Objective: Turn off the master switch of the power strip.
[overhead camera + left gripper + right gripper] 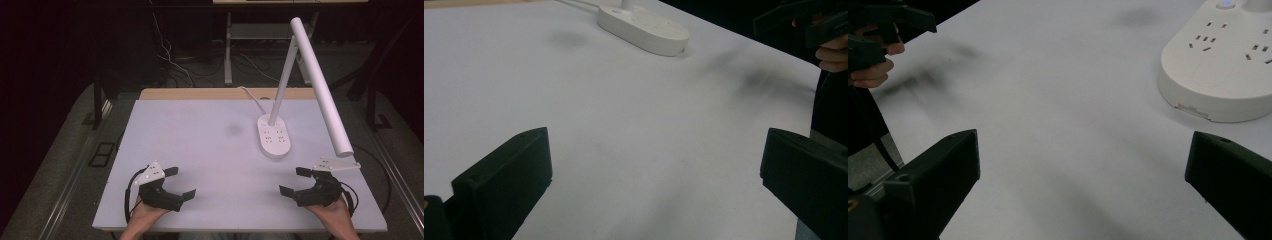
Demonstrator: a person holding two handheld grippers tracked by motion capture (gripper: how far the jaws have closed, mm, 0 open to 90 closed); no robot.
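Note:
A white desk lamp stands on the table (200,145). Its oval base (273,135) carries socket holes and lies at the right of middle; the base (1220,70) looms close in the right gripper view and the base (644,30) sits far off in the left gripper view. A slanted stem rises to a long tube head (322,85) that hangs over the right side. My left gripper (180,184) rests near the front left edge, open and holding nothing. My right gripper (293,181) rests near the front right, open too, just in front of the lamp base.
The lamp's white cord (252,97) runs off the back edge of the table. Behind the table stand a white frame leg (228,50) and loose cables on the floor. A wooden strip (210,93) edges the table's far side.

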